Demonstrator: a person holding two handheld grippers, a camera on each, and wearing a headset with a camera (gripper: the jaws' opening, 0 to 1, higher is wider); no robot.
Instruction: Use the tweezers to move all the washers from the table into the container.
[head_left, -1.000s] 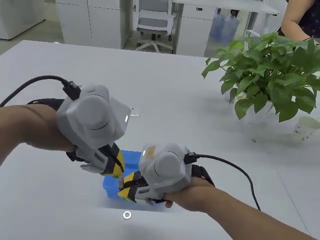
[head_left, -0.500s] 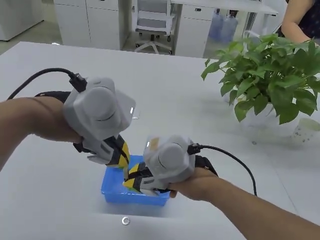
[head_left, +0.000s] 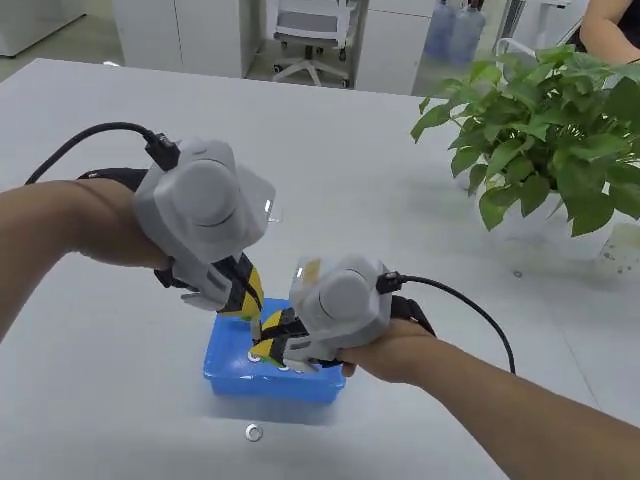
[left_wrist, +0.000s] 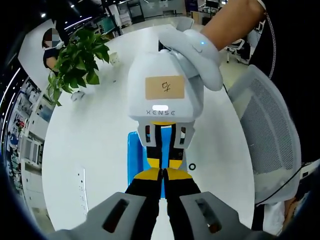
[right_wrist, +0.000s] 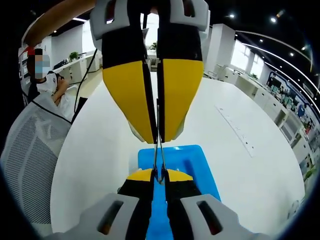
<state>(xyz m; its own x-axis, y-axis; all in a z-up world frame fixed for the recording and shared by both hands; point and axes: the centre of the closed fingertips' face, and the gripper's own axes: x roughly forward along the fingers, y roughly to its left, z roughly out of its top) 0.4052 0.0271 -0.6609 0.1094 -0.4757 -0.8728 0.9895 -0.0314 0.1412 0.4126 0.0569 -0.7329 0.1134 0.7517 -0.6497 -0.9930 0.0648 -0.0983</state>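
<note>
My two grippers meet tip to tip over the blue container (head_left: 225, 370). In the right gripper view, thin metal tweezers (right_wrist: 158, 150) run from my right gripper (right_wrist: 159, 176) up into the yellow jaws of my left gripper (right_wrist: 156, 140); both are shut on them. From the head view, the left gripper (head_left: 250, 305) comes down from the far left, and the right gripper (head_left: 265, 338) reaches in from the right. A washer (head_left: 253, 432) lies on the table in front of the container, also seen as washer (left_wrist: 192, 167). Small washers (head_left: 255, 357) lie inside the container.
A potted green plant (head_left: 545, 130) stands at the far right of the white table (head_left: 400, 200). Cables trail from both grippers. An office chair (head_left: 305, 35) stands beyond the table's far edge, and a person sits at the far right.
Both grippers, still tip to tip, have shifted a little away from the container's front, so more of its inside shows. The washer on the table has not moved.
</note>
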